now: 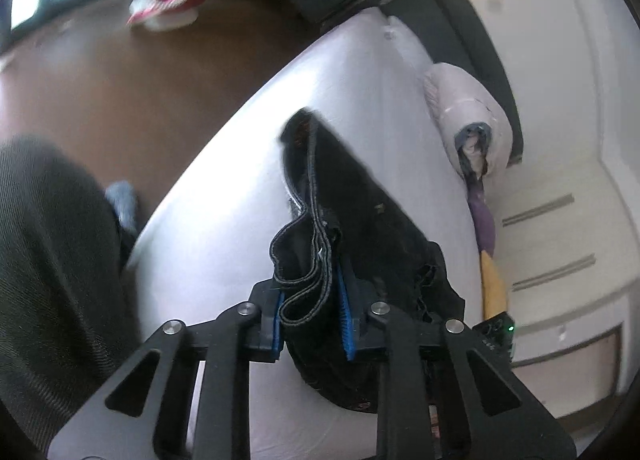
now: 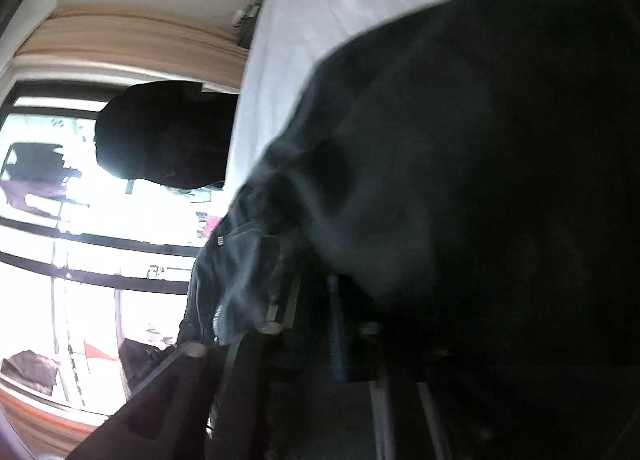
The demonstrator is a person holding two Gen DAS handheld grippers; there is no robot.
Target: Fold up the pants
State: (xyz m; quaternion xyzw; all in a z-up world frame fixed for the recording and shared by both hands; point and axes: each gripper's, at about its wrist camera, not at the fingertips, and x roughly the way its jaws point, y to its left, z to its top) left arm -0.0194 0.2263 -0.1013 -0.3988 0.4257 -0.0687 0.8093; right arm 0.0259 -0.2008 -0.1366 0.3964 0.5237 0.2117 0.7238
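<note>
The black pants hang in a folded bunch above the white bed sheet. My left gripper is shut on the pants' hems, with several stitched edges pinched between the blue pads. In the right wrist view the dark pants fabric drapes over my right gripper and fills most of the frame. The right fingers are mostly hidden under the cloth; a blue pad shows dimly, and the cloth seems held there.
The bed has a rolled pale duvet by the dark headboard. Brown floor with a pink shoe lies left. A person's dark leg stands near the bed. A bright window is left in the right wrist view.
</note>
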